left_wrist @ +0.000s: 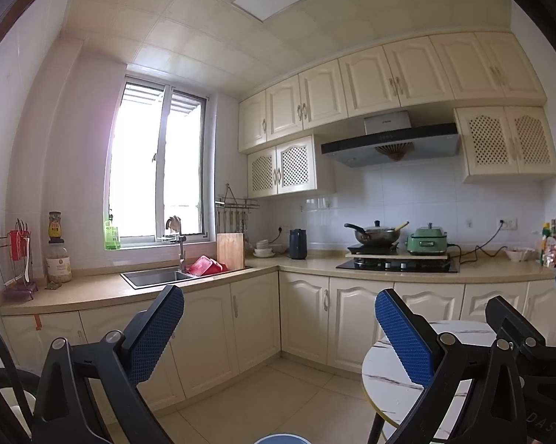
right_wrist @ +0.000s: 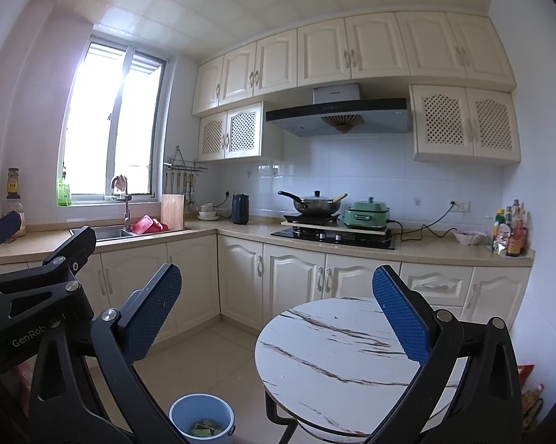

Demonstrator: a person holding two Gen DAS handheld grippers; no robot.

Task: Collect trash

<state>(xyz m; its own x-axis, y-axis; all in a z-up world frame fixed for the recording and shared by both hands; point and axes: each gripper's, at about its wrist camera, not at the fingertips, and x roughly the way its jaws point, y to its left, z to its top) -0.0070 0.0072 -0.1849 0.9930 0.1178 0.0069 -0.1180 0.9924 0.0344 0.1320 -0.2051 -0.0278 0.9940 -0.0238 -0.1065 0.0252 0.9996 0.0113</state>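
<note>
We hold both grippers wide and empty: left gripper [left_wrist: 278, 329], right gripper [right_wrist: 278, 310]. Trash [right_wrist: 205, 428] sits in the bin [right_wrist: 178, 412] on the floor beside the table [right_wrist: 314, 336]. Table looks bare; collecting seems near finished.

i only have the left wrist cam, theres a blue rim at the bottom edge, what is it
Observer: A light blue bin standing on the floor left of the round marble table.
Operator: anything in it
Observer: Yes, some green and yellow wrappers lie at the bottom.
Operator: any trash left on the table
Observer: The tabletop shows only a few tiny specks; no wrappers.
Operator: is the right gripper holding something
Observer: No, the right gripper is open and empty, fingers wide apart.
</note>
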